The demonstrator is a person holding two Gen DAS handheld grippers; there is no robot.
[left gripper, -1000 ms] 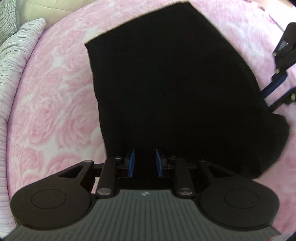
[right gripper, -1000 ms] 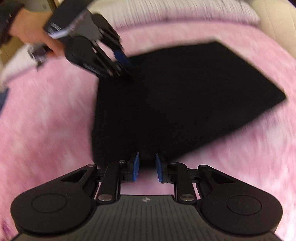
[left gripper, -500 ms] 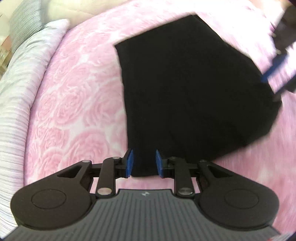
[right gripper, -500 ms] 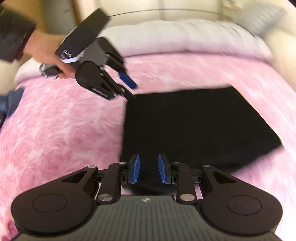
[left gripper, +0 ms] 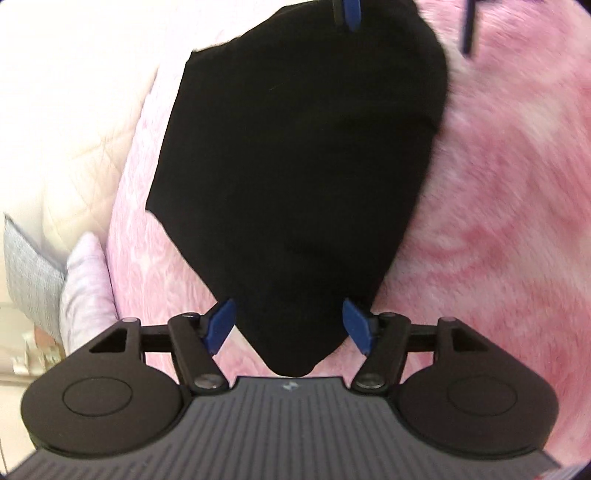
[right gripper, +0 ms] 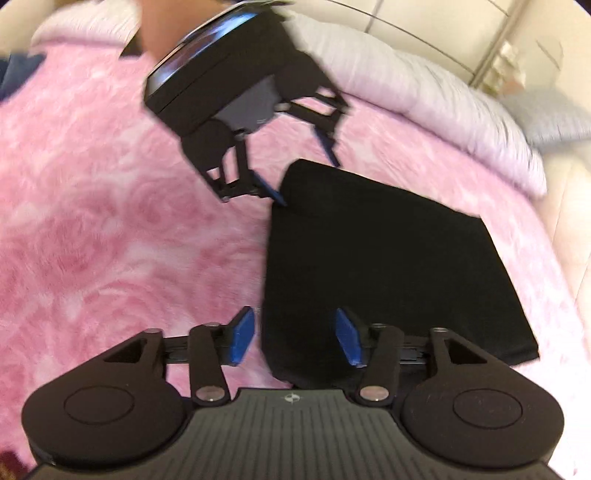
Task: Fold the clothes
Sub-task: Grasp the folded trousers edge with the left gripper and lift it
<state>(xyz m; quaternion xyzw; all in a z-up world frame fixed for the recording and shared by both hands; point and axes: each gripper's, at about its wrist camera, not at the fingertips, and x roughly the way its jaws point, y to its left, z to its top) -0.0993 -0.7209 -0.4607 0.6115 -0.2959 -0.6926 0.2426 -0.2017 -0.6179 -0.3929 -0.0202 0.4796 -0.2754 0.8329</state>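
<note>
A black garment [left gripper: 295, 166] lies folded flat on the pink blanket. In the left wrist view its near corner sits between the pads of my left gripper [left gripper: 289, 326], which is open wide. The blue fingers [left gripper: 349, 16] of the other gripper show at the garment's far end. In the right wrist view the garment [right gripper: 388, 266] lies to the right, and its near left corner lies inside my open right gripper [right gripper: 294, 339]. The left gripper [right gripper: 303, 170] hangs over the far left corner, open and held by a hand [right gripper: 162, 22].
A pink rose-patterned blanket [right gripper: 110, 221] covers the bed. Lilac striped pillows [right gripper: 424, 92] lie along its far side. A cream quilted headboard [left gripper: 74, 110] and a grey cushion [left gripper: 29, 266] border the bed on the left of the left wrist view.
Both grippers went from nearly shut to wide open. Both have swung round to opposite corners of the garment, which now lies in a narrower folded shape.
</note>
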